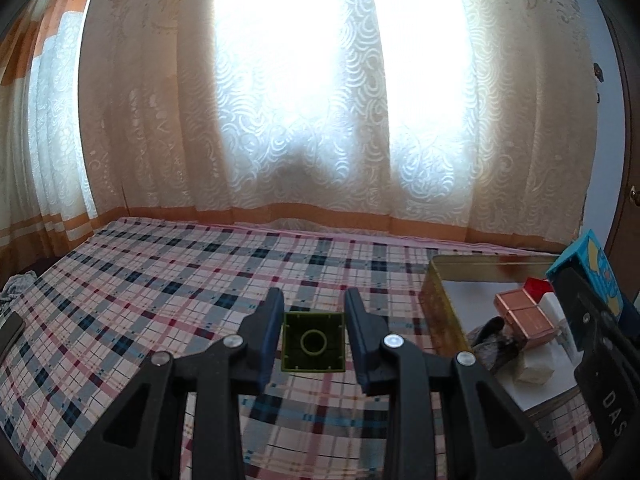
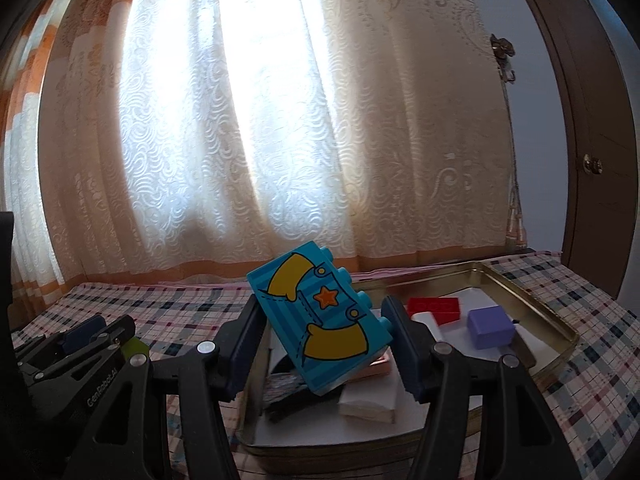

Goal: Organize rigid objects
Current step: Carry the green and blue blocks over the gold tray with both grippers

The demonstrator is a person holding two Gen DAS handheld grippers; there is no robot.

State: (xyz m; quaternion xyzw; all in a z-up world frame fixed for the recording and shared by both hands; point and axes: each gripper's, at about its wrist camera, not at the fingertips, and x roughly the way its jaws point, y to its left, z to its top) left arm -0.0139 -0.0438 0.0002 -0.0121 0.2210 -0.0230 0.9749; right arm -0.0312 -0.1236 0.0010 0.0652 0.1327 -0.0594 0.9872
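Note:
My left gripper (image 1: 313,320) holds a green hollow block (image 1: 313,343) between its fingers, just above the plaid cloth; the pads sit against its sides. It shows in the right wrist view (image 2: 135,347) as well. My right gripper (image 2: 326,320) is shut on a blue toy brick (image 2: 320,320) with yellow shapes and an orange star, tilted, held over the gold metal tray (image 2: 532,300). The tray holds a red brick (image 2: 434,309), a purple block (image 2: 490,327), a copper-coloured block (image 1: 528,320), white pieces (image 2: 370,402) and a dark object (image 2: 284,394).
The tray (image 1: 440,312) lies on the plaid-covered surface (image 1: 160,300), to the right of my left gripper. Lace curtains hang behind. A wooden door (image 2: 592,168) stands at the far right. A dark flat object (image 1: 10,332) lies at the left edge.

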